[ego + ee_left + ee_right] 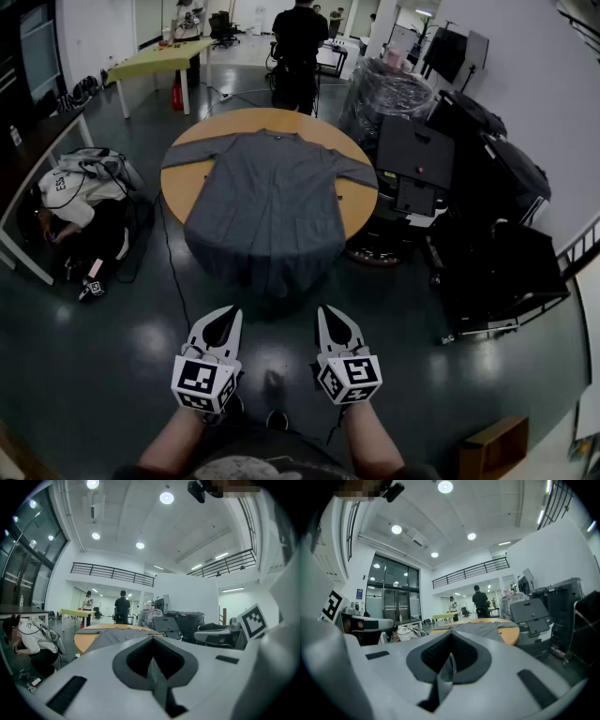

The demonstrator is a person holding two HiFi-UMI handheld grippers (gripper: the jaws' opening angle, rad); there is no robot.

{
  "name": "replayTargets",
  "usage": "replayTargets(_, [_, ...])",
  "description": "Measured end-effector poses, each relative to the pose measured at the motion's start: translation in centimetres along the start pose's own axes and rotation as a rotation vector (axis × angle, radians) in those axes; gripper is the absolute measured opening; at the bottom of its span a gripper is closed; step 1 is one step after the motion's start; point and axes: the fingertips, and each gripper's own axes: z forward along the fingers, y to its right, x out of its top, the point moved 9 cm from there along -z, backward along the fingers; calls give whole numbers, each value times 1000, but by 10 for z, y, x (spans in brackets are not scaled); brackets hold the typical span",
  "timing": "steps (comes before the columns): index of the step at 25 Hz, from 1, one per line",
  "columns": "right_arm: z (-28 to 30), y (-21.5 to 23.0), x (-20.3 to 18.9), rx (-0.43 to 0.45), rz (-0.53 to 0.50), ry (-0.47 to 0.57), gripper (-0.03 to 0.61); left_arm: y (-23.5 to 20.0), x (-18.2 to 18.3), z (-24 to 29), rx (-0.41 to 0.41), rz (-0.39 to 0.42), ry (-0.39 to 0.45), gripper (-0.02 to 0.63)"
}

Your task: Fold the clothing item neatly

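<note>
Your left gripper and right gripper are clenched empty, grey shirt lies spread on round table at 12 o'clock, so step in, open wide, pinch a sleeve cleanly

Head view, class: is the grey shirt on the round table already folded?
No, the grey shirt lies spread open on the round table, sleeves out, hem hanging over the near edge.

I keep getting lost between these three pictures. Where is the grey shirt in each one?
Head view: grey shirt spread on the round table, upper centre.
Left gripper view: low, left of centre.
Right gripper view: right of centre, mid-height.
Shared landmark: person in black standing beyond the table.
</note>
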Motion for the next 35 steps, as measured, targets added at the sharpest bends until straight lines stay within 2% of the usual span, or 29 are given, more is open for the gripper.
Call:
replayTargets(18, [-15, 14, -4, 18, 5, -6, -12, 22, -2, 3, 20, 8, -1, 8])
replayTargets(21, [-21, 23, -2, 22, 15, 7, -12, 33, -2, 7, 25, 41, -7, 8])
replayTargets(25, [-31, 31, -3, 42, 45, 39, -12, 45, -1, 11, 35, 17, 14, 8])
replayTargets(31, [-37, 44, -7, 17, 43, 47, -12, 52, 0, 25, 23, 1, 15, 8])
replayTargets(35, [-24, 66, -10, -32, 30, 43, -12, 48, -8, 57, -9, -7, 0, 8])
